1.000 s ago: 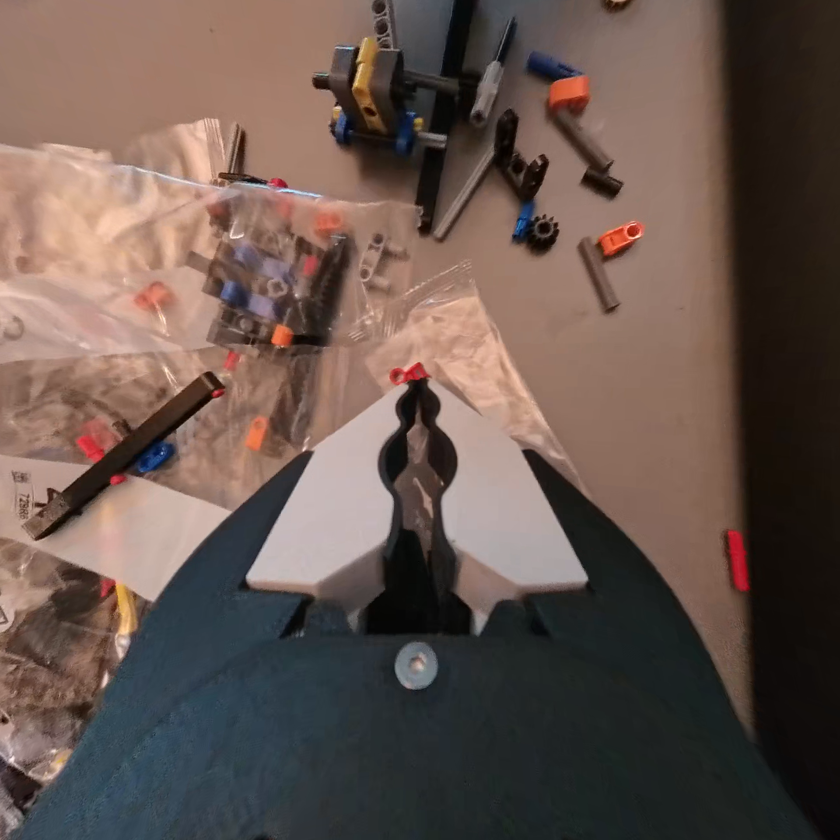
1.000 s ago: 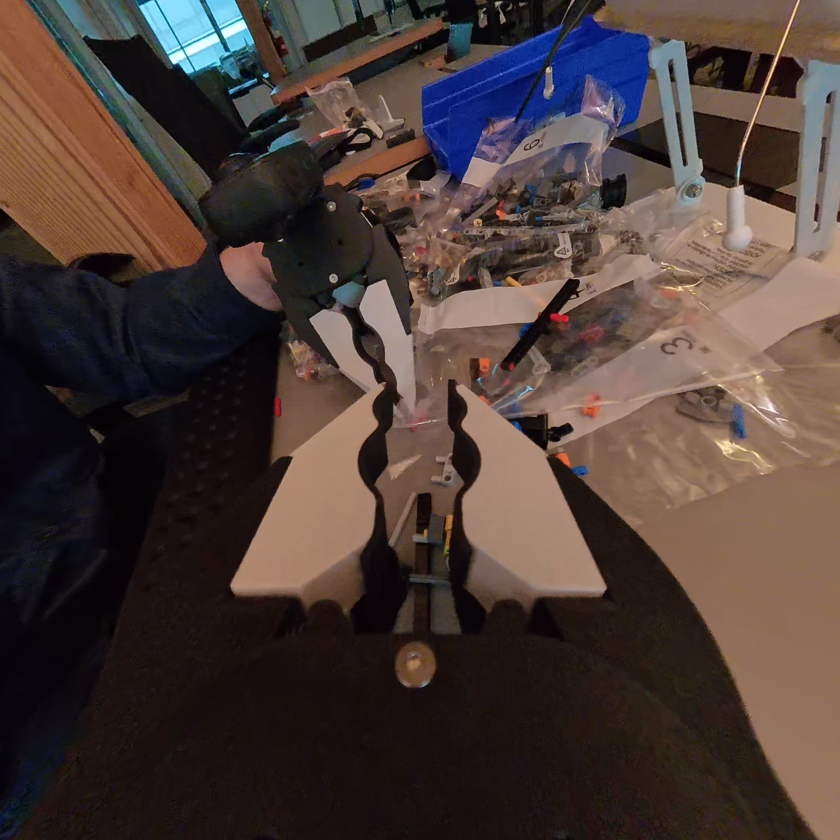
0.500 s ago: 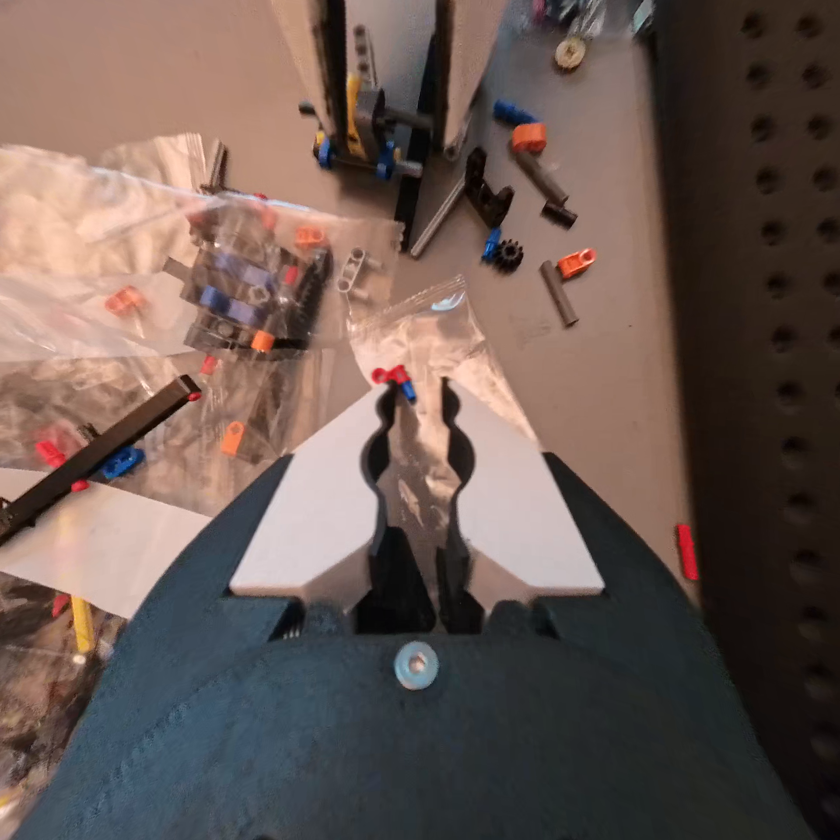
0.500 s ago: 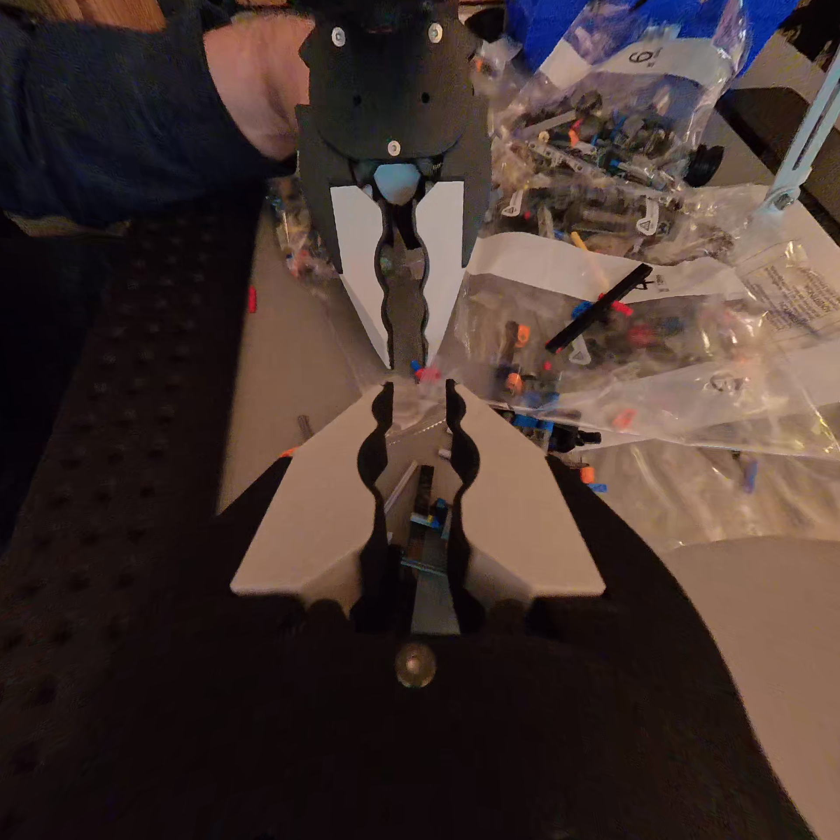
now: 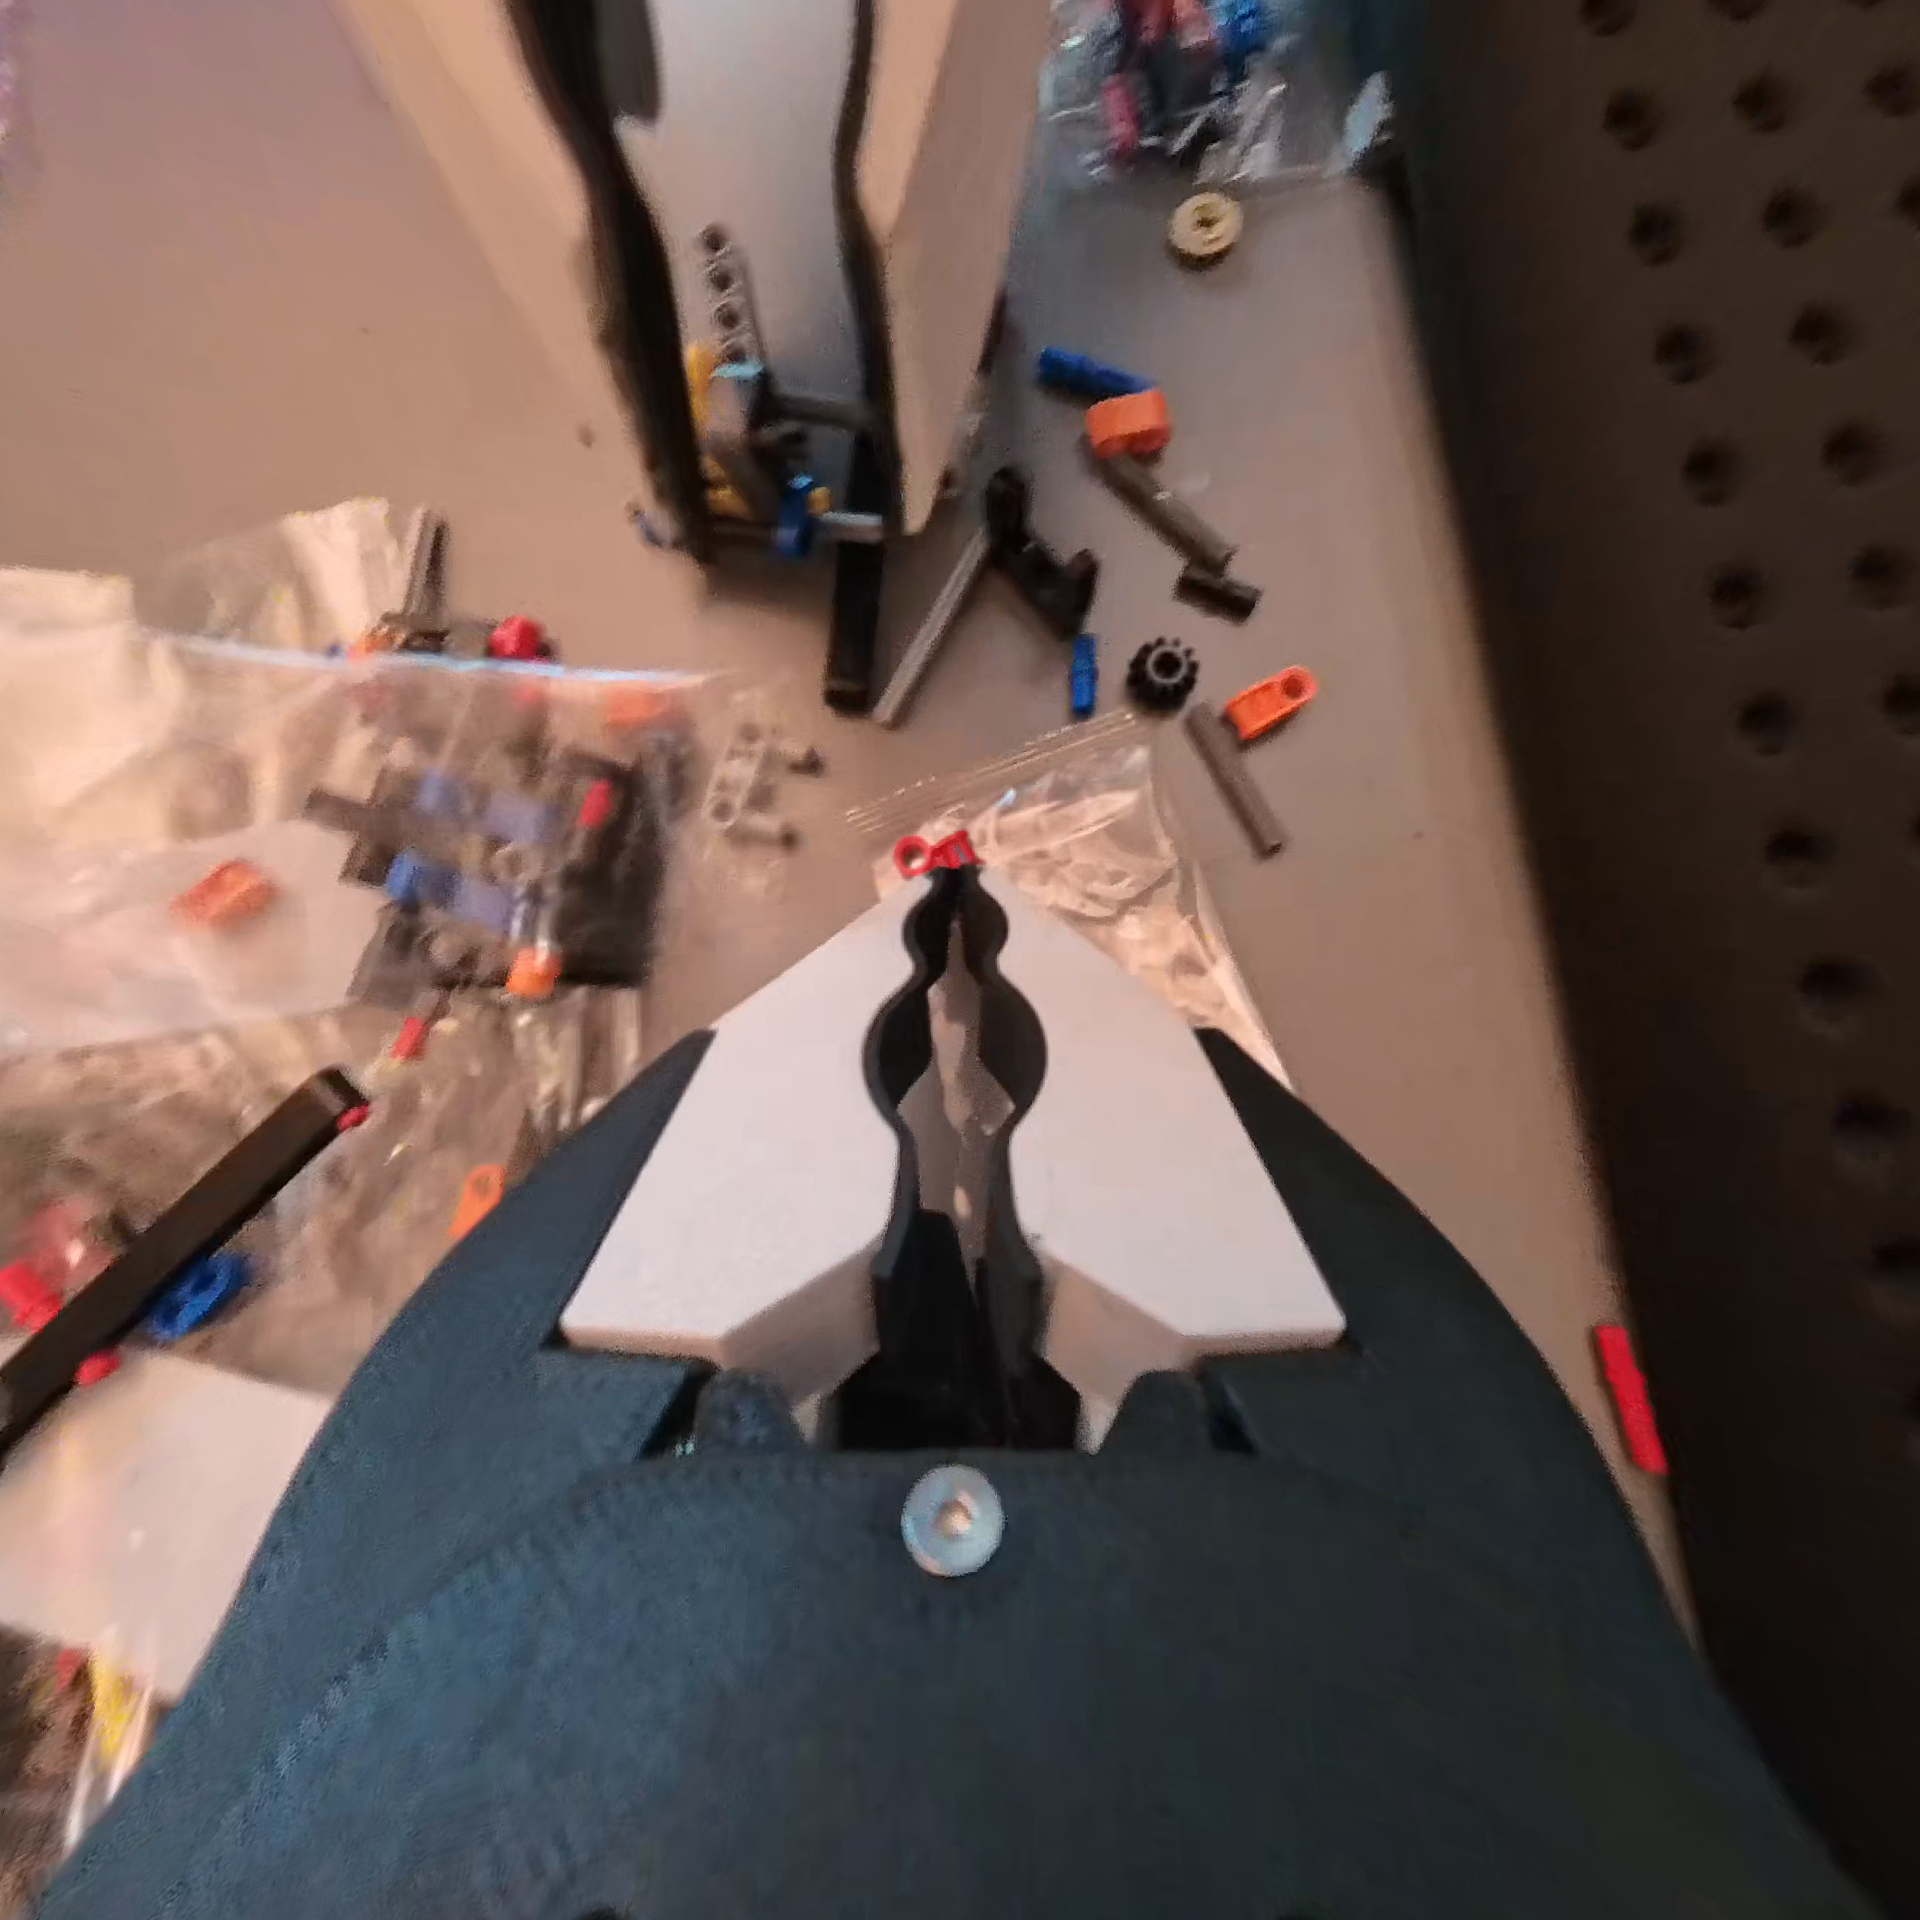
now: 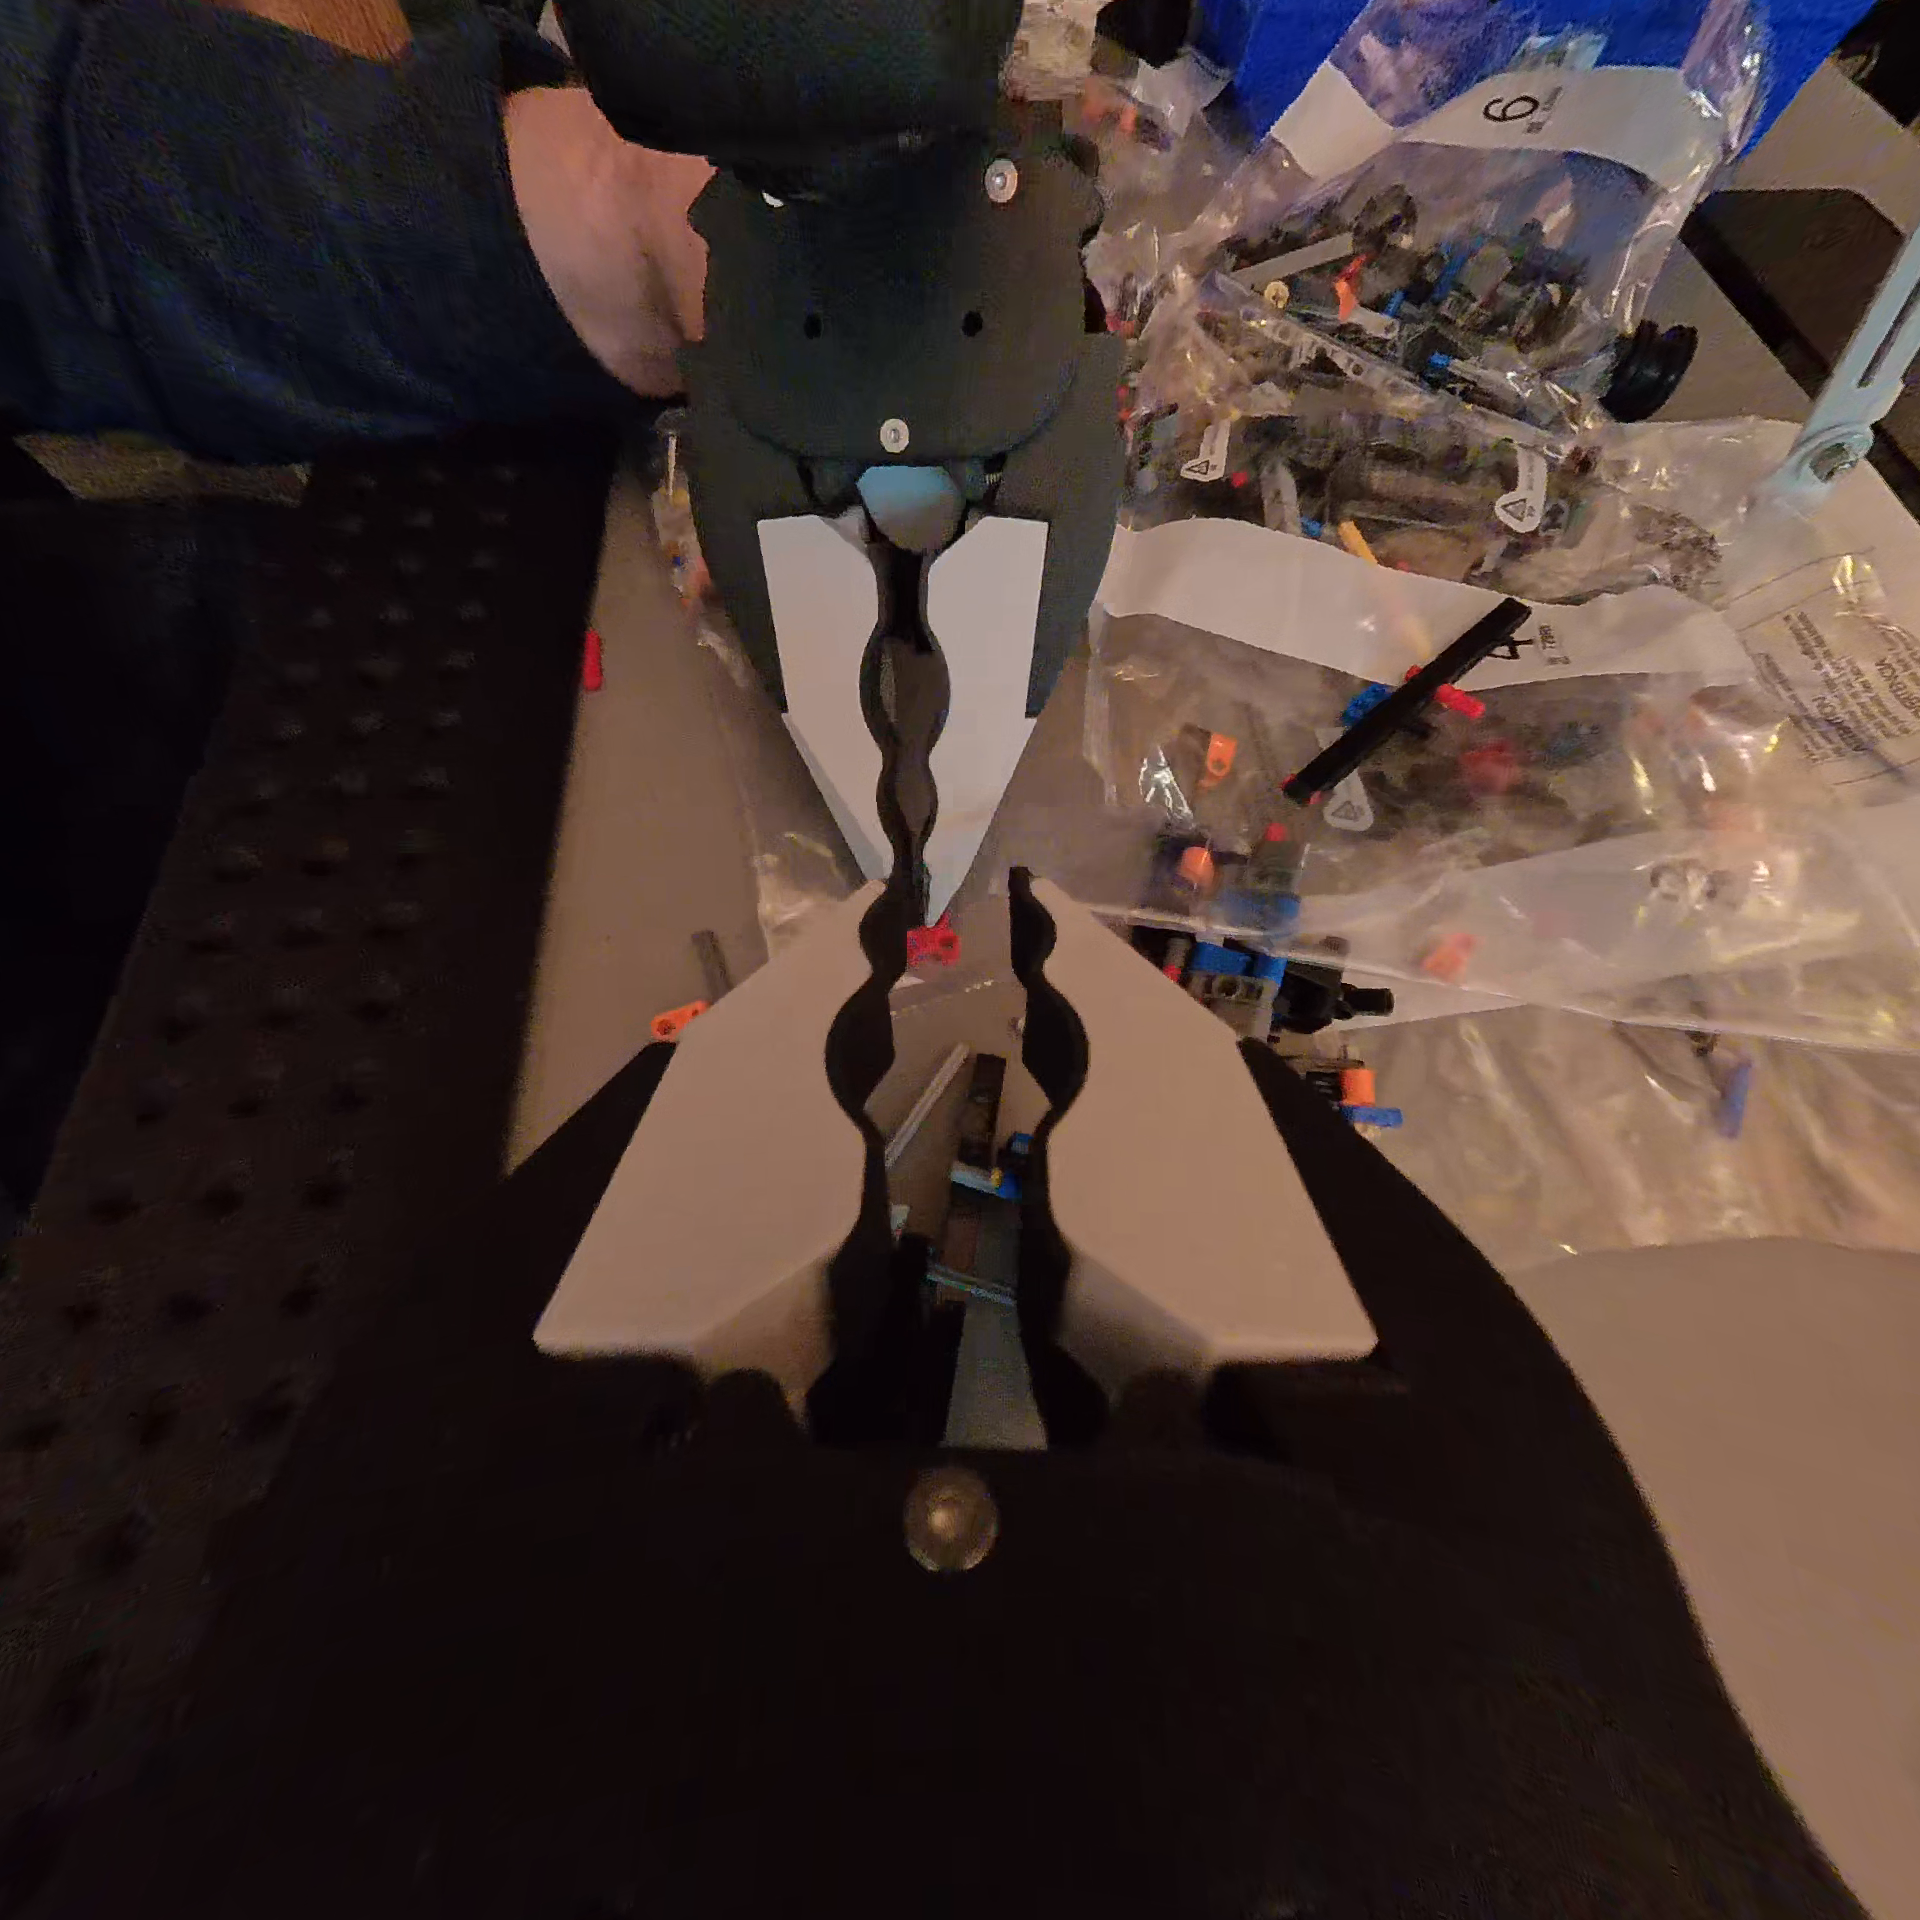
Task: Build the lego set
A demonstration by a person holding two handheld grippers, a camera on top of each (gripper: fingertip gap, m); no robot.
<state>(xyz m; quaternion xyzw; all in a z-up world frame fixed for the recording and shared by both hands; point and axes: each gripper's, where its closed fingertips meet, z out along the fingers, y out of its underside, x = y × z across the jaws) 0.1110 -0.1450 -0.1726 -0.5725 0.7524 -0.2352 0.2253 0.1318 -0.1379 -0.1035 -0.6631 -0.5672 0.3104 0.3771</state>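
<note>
My left gripper [image 5: 951, 883] is shut on a small red connector [image 5: 935, 854], held at its tips above a clear bag. It also shows in the right wrist view [image 6: 914, 883], pointing toward me with the red connector [image 6: 932, 943] at its tip. My right gripper [image 6: 945, 904] is open, and its fingers stand on either side of a partly built assembly [image 6: 982, 1143] of black, grey, yellow and blue parts on the grey table. In the left wrist view, the right gripper [image 5: 800, 520] straddles that assembly [image 5: 758, 447].
Loose parts lie right of the assembly: an orange connector [image 5: 1268, 701], a black gear [image 5: 1158, 675], grey axles [image 5: 1231, 779] and blue pins [image 5: 1081, 369]. Clear bags of parts [image 6: 1455, 312] and a long black beam [image 5: 177, 1226] lie on the left. A black perforated mat [image 5: 1766, 727] borders the table.
My left gripper opened half a second ago and has shut again on the red connector. My right gripper has come down around the assembly and closer to the left gripper.
</note>
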